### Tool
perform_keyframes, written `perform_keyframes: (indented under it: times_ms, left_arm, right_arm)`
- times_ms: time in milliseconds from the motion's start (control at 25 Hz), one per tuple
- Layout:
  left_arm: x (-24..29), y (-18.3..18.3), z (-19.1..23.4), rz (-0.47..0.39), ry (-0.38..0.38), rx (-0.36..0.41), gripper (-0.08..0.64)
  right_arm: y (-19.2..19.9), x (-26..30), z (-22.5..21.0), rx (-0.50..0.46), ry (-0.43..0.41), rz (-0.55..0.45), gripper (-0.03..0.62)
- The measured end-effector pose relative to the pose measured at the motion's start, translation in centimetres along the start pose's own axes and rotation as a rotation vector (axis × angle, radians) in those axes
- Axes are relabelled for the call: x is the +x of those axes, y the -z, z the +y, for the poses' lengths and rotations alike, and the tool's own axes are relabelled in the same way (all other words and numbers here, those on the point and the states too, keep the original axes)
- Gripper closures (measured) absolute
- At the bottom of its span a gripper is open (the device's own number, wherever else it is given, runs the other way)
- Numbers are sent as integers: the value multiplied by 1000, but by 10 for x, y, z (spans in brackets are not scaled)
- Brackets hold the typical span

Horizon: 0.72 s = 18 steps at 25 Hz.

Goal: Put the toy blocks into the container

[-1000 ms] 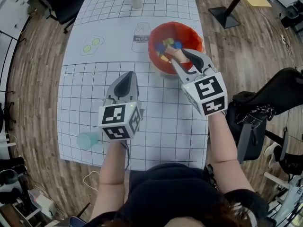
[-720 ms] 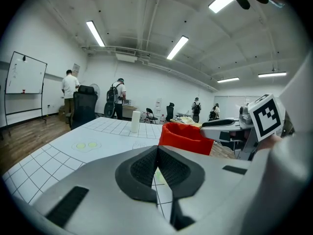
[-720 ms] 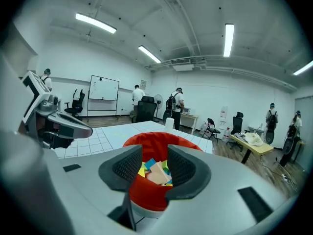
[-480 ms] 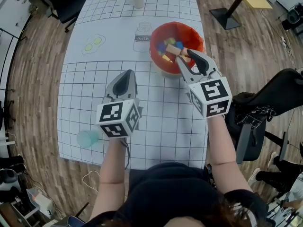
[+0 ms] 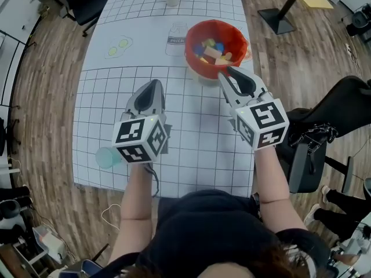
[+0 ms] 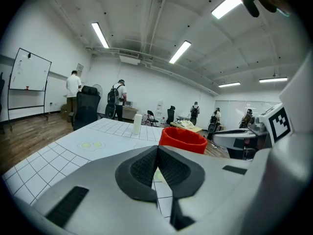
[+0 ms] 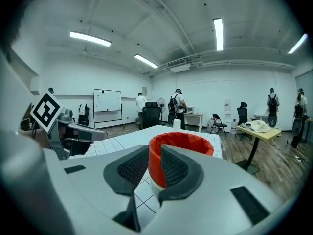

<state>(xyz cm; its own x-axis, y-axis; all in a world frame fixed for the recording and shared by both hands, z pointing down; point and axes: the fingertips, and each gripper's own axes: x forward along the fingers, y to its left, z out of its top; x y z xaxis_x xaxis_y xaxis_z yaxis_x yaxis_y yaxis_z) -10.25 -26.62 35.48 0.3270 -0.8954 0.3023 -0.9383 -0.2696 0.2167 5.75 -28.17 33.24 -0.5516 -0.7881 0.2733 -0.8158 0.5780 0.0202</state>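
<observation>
Grid mat (image 5: 104,97) is our surface. Left of the bucket (image 5: 239,39) and nearer us, our left gripper (image 5: 153,84) hovers pinched closed and empty, seemingly just parked out of the way. All the blocks (image 5: 211,49) we can see lie inside the bucket. Our right gripper (image 5: 226,72) was over the rim a second ago; now it's backed off just outside it, jaws just narrowed but apart, nothing between, so the drop looks done.

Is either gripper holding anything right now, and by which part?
Nothing is held. The left gripper is shut and empty; the right gripper has just been closing, jaws apart, with nothing between them.
</observation>
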Motion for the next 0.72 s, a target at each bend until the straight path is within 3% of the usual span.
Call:
perform_keyframes:
  times_ms: [440,720]
  left_arm:
    - [-37,8,-9,-8,2,-9,539]
    - [-52,17,-11,-1,-6,-15,539]
  right_arm:
    - [9,-28,28,46,-10,1,568]
    - [18,-41,35,78,-15,9,575]
